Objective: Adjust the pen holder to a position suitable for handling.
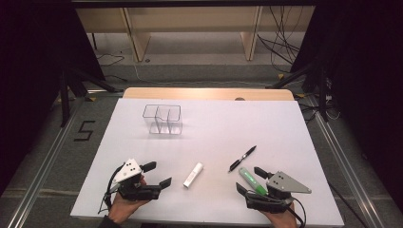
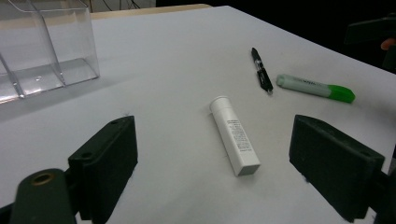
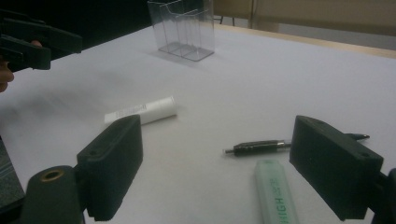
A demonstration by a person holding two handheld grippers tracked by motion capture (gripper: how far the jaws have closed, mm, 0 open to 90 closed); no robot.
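Observation:
Three items lie on the white table (image 1: 214,123): a white tube (image 1: 193,175), a black pen (image 1: 242,158) and a green highlighter (image 1: 252,181). At the back left stands a clear plastic organizer (image 1: 163,119) with compartments. My left gripper (image 1: 157,175) rests open near the front left, its jaws pointing toward the white tube (image 2: 233,134). At the front right my right gripper (image 1: 251,179) is open, just behind the highlighter (image 3: 275,196), with the pen (image 3: 261,147) beyond it. Nothing is between either pair of jaws.
The table's front edge runs just below both hands. Beyond the table are a wooden shelf (image 1: 190,28), floor cables and dark stands on both sides. The organizer (image 2: 42,46) sits far left in the left gripper view.

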